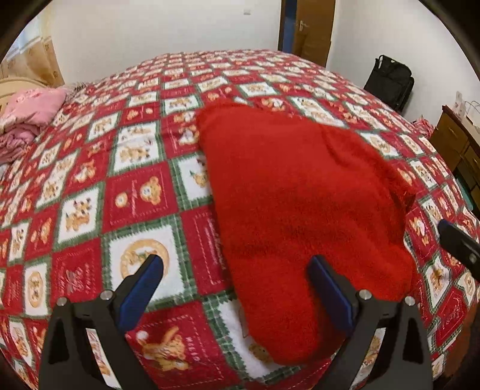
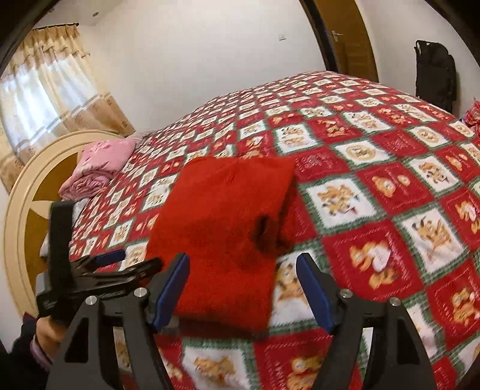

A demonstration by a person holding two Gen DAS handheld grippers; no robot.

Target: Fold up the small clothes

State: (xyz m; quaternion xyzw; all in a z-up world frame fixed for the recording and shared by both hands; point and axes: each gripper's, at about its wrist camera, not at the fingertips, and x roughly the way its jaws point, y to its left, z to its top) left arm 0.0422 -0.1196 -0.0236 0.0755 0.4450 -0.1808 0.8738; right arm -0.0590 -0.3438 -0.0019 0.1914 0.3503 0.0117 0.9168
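A fuzzy red garment lies folded on the bed's red, white and green checked bedspread. My left gripper hovers open over the garment's near left edge, with its right finger above the red cloth and its left finger above the bedspread. My right gripper stands open at the garment's near edge, and its pads do not press the cloth. The left gripper shows at the left of the right wrist view, held by a hand. One right finger enters the left wrist view's right edge.
Folded pink clothes sit near a cream headboard. A black bag stands by the wall past the bed. Wooden drawers lie beyond the bed's right edge, and a wooden door is behind.
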